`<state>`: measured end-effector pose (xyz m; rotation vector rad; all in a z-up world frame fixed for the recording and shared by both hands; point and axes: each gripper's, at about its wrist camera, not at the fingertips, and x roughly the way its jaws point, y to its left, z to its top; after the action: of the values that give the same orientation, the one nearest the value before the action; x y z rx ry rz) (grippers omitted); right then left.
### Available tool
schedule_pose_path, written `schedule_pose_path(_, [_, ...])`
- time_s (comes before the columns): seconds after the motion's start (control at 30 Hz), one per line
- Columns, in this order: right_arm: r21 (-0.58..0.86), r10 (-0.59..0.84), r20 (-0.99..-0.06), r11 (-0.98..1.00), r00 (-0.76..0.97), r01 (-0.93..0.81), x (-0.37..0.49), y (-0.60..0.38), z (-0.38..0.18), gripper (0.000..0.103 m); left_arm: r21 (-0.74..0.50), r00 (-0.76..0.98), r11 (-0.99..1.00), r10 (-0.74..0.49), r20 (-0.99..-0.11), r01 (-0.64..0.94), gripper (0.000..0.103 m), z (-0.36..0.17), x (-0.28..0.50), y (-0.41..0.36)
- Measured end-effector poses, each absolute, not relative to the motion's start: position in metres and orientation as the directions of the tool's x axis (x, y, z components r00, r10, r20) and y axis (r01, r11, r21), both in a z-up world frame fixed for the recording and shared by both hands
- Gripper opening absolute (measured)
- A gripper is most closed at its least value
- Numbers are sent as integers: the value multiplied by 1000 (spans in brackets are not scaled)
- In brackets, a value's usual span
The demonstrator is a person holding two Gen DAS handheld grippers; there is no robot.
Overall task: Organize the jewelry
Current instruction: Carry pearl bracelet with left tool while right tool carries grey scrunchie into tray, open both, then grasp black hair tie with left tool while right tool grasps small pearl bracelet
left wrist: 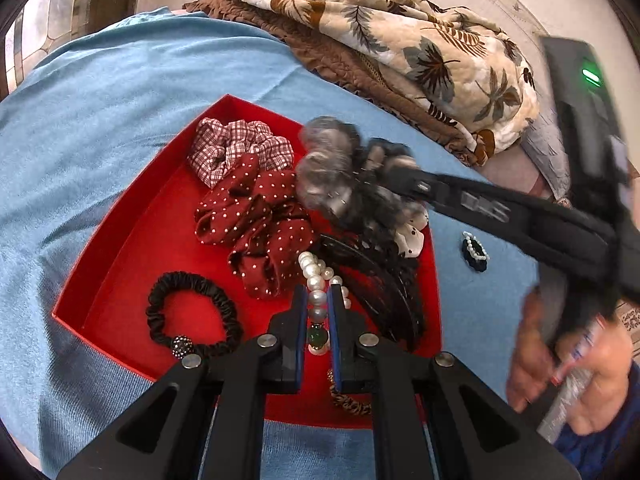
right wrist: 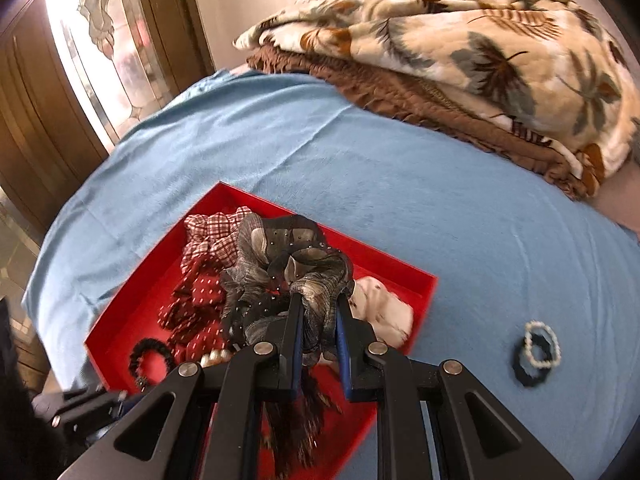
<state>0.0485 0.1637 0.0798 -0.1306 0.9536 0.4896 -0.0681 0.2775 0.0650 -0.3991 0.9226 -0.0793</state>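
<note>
Hair ties and beads going into a red tray (left wrist: 120, 248) on the blue bedspread (left wrist: 100, 92).

Quilt (right wrist: 460, 48) with a leaf print lies heaped at the far side. Over the tray, the right gripper (right wrist: 318, 304) pinches a grey gauzy scrunchie (right wrist: 280, 264), held above the checked scrunchie (left wrist: 236, 148) and the dotted maroon one (left wrist: 256, 220). The left gripper (left wrist: 318, 296) is closed tight on a pearl bracelet (left wrist: 316, 280). Outside the tray, a small dark tie with pearls (right wrist: 538, 354) sits on the spread.

the tray (left wrist: 120, 264) lies on the bed (left wrist: 100, 100), mid-frame, with scrunchies (left wrist: 256, 224) and a pearl bracelet (left wrist: 316, 280) in it; a small hair tie (left wrist: 475, 251) lies right of it; blankets (left wrist: 400, 40) are piled upper right.
</note>
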Motion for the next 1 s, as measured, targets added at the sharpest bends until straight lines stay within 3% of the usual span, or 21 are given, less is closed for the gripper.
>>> schedule_pose_path(0.3, [69,303,-837,885,456,-460,65,188,59,21,-379,636,922,-247,-731,-77,10,68,-80,278])
schedule_pose_path(0.43, [88,319,-825,888,466,-452,64,186,68,40,-398,654,914,-255,-712,-77,34,75,-86,281])
schedule_pose_path(0.57, [91,327,-806,892,493,-442,57,177,86,45,-401,664,912,-251,-704,-81,36,84,-93,283])
schedule_pose_path(0.77, [144,347,-772,912,533,-384,28,124,111,61,-349,666,928,-177,-725,-133,44,99,-113,285])
schedule_pose_path(1.0, [145,237,-812,967,533,-209,-25,10,86,64,-307,660,935,-118,-742,-178,49,112,-137,288])
